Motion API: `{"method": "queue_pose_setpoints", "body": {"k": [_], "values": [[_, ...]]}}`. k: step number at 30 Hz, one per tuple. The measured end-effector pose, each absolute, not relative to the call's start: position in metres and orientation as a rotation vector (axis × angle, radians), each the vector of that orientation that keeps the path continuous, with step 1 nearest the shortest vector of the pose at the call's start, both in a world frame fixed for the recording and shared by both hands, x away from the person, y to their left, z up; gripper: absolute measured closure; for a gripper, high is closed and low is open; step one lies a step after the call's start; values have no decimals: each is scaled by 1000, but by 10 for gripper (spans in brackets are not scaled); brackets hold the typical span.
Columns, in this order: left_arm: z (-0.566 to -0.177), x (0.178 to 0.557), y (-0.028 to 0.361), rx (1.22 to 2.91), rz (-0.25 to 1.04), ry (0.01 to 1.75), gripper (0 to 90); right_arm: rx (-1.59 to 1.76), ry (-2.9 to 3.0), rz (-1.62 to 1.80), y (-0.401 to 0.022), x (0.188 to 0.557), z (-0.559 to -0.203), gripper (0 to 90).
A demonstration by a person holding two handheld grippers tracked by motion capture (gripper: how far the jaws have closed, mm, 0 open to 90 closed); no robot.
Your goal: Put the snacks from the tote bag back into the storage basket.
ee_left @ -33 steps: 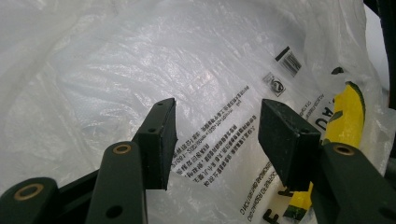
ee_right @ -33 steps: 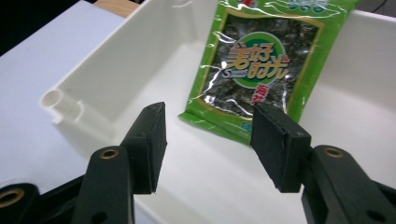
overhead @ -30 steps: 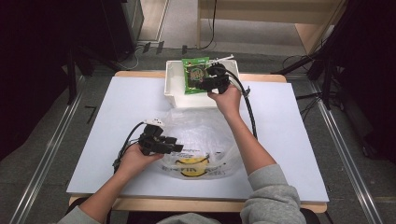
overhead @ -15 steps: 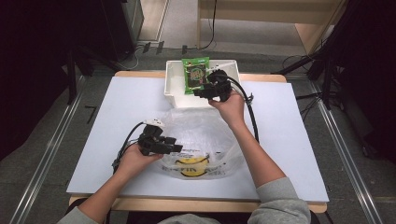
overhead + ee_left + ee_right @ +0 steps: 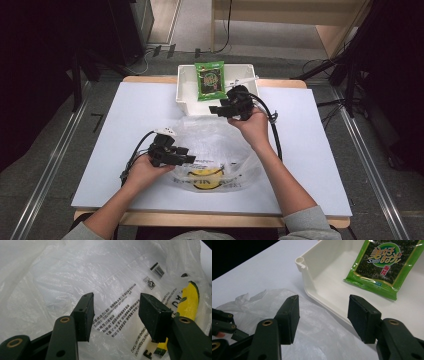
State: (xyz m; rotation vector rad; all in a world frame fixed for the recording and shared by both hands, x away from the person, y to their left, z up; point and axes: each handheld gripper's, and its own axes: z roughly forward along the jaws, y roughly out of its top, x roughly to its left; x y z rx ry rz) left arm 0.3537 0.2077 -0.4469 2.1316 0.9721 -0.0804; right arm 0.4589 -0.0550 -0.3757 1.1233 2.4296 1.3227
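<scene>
A green snack packet [image 5: 210, 80] [image 5: 384, 265] leans against the far wall inside a white bin [image 5: 187, 97] [image 5: 322, 267] at the table's far edge. A clear plastic bag [image 5: 215, 145] [image 5: 62, 277] [image 5: 317, 337] with yellow and black print lies crumpled in the middle of the table. My right gripper [image 5: 216, 110] [image 5: 323, 300] hovers open at the bin's near wall, above the bag's far edge, with nothing between its jaws. Over the bag's left part my left gripper [image 5: 187, 159] [image 5: 116, 300] is held open, and the film shows behind the gap.
The white table top [image 5: 320, 165] has bare room left and right of the bag. Black cables [image 5: 275, 135] trail from both grippers across it. Beyond the table's far edge stand a wooden shelf [image 5: 300, 15] and dark stands on the floor.
My right gripper has drawn back out of the bin toward the bag, with its jaws empty. The green packet stays in the bin. The left gripper has kept still over the bag.
</scene>
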Motion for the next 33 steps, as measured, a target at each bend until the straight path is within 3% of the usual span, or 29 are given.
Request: {"method": "queue_pose_setpoints", "body": {"k": [33], "values": [[-445, 354, 210, 2117, -64, 970, 469, 1060, 2468, 1303, -79, 387, -399, 424]]}}
